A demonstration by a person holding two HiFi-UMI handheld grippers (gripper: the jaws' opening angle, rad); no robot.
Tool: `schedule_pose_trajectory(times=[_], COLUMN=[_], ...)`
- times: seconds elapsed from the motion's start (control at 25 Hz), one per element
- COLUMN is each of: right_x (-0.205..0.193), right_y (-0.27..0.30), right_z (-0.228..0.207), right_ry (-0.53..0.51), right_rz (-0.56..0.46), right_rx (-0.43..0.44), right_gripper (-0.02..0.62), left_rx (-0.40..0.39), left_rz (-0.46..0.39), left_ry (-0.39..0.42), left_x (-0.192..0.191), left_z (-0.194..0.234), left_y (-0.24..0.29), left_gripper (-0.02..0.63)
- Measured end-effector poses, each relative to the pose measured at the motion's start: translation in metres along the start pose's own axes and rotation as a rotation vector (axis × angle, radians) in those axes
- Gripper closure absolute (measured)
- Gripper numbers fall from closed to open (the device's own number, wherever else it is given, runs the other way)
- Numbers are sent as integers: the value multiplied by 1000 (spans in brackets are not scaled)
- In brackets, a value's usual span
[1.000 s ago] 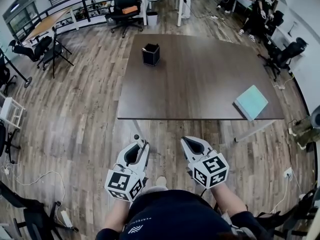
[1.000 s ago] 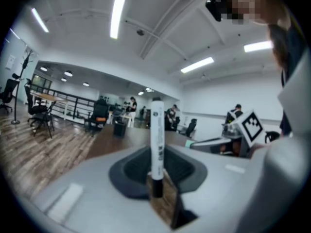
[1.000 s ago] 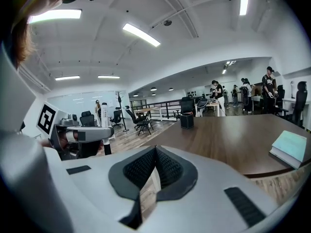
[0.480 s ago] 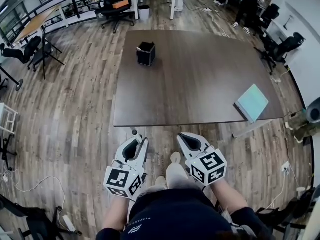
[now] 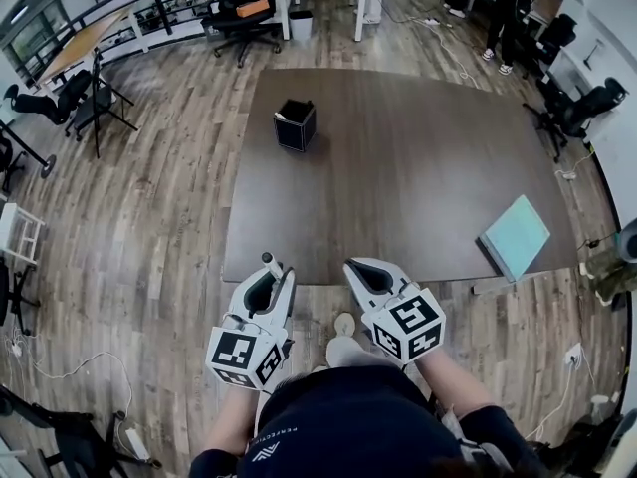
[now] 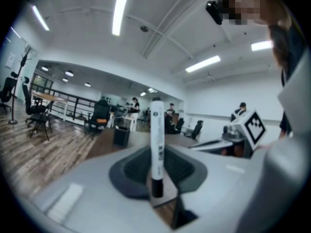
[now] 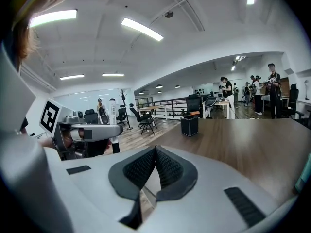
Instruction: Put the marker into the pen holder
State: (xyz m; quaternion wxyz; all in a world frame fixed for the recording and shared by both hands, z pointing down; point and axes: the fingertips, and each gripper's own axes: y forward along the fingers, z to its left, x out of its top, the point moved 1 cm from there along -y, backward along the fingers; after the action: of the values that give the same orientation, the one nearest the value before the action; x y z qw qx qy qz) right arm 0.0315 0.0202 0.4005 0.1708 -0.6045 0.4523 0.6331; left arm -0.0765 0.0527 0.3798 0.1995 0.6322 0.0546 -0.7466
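A black square pen holder [image 5: 296, 125] stands on the far left part of the dark brown table [image 5: 398, 177]. My left gripper [image 5: 270, 273] is held just short of the table's near edge, shut on a white marker [image 6: 156, 140] with a black end that stands upright between its jaws. The marker's tip [image 5: 267, 259] pokes out above the gripper in the head view. My right gripper [image 5: 361, 268] is beside it, shut with nothing between its pads [image 7: 146, 171]. The pen holder [image 7: 189, 125] lies well ahead of both grippers, and it also shows as the pen holder [image 6: 121, 136] past the marker.
A teal notebook [image 5: 515, 237] lies at the table's near right corner. Office chairs [image 5: 244, 3] and desks stand beyond the far edge, and people [image 5: 503, 13] are at the far right. Wooden floor surrounds the table.
The table has come closer in the head view: both grippers now sit at its near edge instead of well short of it. The left gripper's hold on the marker is unchanged.
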Motion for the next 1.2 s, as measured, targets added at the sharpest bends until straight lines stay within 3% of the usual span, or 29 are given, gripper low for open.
schedule_pose_trajectory(times=[0.6,1.2], right_x=[35,63], right_y=[63,142], right_z=[-83,-111], right_ry=[1,61], right_rz=[-4,3], right_rx=[92,75], right_gripper=[595,595], left_rx=[74,16], left_rz=[-31,-26], left_ry=[31,87], left_x=[39,83], left_z=[36,106], left_y=[103,175], left_gripper=[528,528])
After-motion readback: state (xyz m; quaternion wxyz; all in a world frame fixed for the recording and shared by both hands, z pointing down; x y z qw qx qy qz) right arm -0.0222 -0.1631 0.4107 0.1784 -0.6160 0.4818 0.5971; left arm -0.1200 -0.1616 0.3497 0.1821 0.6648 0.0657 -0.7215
